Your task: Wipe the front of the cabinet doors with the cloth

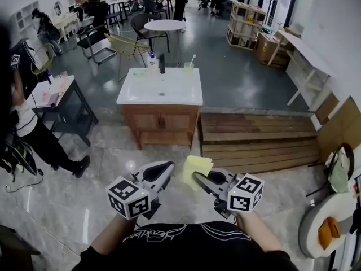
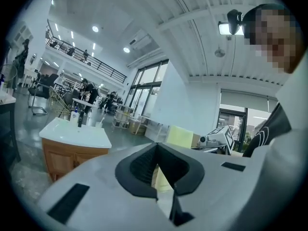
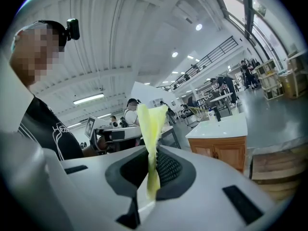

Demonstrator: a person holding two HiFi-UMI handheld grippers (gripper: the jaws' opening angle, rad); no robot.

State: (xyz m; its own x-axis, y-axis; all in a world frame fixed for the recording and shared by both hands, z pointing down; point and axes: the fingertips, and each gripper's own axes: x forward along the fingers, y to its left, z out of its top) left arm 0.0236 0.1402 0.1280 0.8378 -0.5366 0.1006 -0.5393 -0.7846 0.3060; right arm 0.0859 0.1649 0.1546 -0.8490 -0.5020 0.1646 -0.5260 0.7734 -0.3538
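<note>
Pinching cloth [image 1: 197, 166] in right gripper [image 1: 198, 178], left gripper [image 1: 167, 166] seemingly closed, shirt lettering [image 1: 152, 236] blurred

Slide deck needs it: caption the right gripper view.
Right tongs clamp a yellow cloth, wooden cabinet ahead.

Open workspace hall, tables [image 1: 164, 25], chairs [image 1: 127, 45], mezzanine [image 2: 91, 64]

Workshop floor: person [image 1: 39, 134] in dark trousers standing beside dark-framed desk [image 1: 70, 86] at left, on glossy marble floor [image 1: 101, 179]. Slatted wooden platform [image 1: 256, 140] lying at right, loose boards [image 1: 344, 126] leaning by wall just past it. Yellow wire chair [image 1: 127, 45] and round white table [image 1: 164, 25] standing further back. Stacked wooden crates [image 1: 245, 21] sitting toward far right. Orange item [image 1: 329, 233] resting on round white stand [image 1: 313, 222] at lower right.
</note>
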